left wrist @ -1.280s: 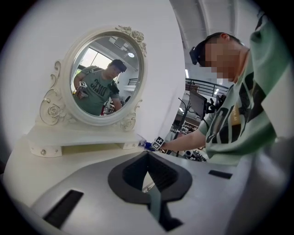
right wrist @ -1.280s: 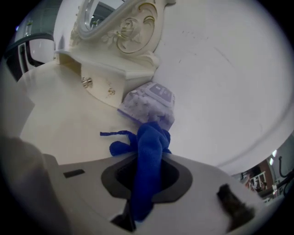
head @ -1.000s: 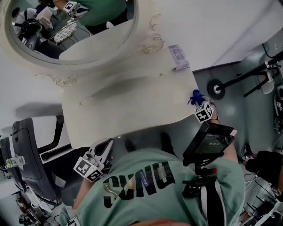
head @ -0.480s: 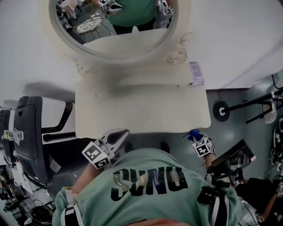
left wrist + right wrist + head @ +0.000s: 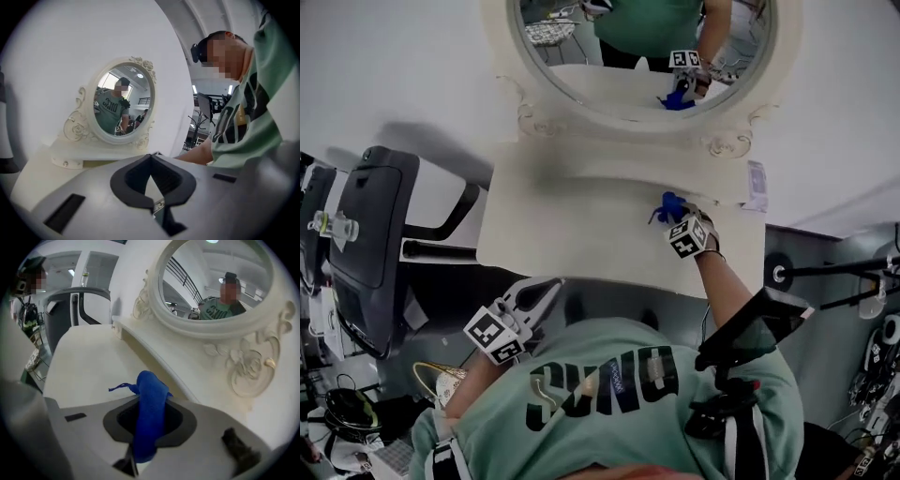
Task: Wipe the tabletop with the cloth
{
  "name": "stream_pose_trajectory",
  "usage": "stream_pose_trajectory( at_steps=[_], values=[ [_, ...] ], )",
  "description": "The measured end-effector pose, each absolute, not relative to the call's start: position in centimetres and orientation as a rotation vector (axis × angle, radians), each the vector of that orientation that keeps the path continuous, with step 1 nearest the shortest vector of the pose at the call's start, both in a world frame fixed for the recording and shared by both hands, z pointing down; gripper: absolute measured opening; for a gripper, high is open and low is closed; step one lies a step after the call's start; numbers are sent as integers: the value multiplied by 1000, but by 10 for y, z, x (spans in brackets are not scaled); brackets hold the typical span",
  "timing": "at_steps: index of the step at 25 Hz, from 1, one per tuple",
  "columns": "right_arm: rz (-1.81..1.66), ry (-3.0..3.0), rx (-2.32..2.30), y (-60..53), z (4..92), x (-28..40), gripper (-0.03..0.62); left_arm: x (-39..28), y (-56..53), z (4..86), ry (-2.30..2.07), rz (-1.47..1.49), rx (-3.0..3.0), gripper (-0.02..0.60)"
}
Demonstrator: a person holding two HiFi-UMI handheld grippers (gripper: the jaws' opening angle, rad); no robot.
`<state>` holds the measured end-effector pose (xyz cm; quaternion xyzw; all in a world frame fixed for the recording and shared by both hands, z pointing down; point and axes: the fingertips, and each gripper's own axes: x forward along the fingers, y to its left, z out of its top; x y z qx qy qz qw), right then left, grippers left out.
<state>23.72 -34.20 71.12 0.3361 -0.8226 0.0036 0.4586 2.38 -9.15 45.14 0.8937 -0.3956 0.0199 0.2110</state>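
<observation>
While the right gripper pinches a bunched blue cloth over the cream-white tabletop, the left gripper hangs idle.
Right jaws are clamped on the cloth, which pokes out past the tips toward the oval white-framed mirror at upper centre; can't tell if the cloth touches the surface. It sits right of centre in the head view, close to the mirror base. The tabletop's long axis runs left-right, and most of its bare area lies to the cloth's left, so the wipe likely sweeps leftward. Left jaws are closed together with nothing between them, at lower left, off the tabletop's near edge. The right hand is clearly the nearer one.
</observation>
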Motion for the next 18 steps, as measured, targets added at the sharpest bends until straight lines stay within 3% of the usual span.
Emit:
stream_pose_trajectory(
  at_steps=[4,10,18],
  values=[
    [15,-1840,822,-386,751,195,61,-11,-73,459,-1183,68,2416,5],
    [15,-1707,954,-395,756,211,60,-48,-61,464,-1239,46,2375,5],
    [118,-1756,718,-191,761,266,58,-31,-67,459,-1157,-17,2445,5]
  ],
)
